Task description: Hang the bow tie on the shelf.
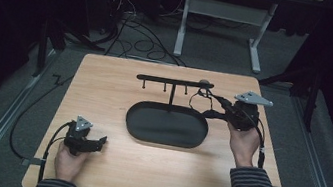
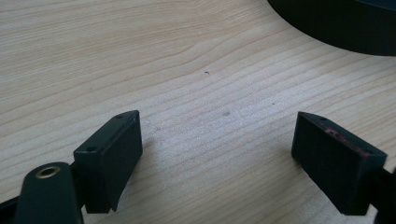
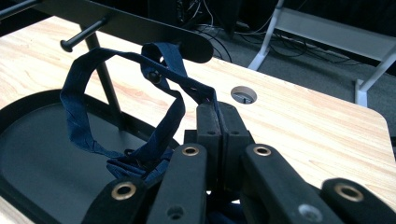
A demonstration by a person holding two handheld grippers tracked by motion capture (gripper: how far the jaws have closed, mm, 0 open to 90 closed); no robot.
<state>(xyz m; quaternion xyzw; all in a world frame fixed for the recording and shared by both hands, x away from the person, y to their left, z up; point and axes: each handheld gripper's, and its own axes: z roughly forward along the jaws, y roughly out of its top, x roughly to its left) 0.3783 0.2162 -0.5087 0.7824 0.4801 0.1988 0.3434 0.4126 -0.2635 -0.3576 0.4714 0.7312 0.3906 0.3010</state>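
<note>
the right gripper is pinched tight on a dark blue strap (it makes a big loop), right by the end peg of the black rack over the black tray. the left gripper is wide open with nothing in it, low over the wooden table.

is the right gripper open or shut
Shut on the blue strap: in the right gripper view the right gripper has its jaws pressed together, pinching the strap beside the rack's end peg.
</note>
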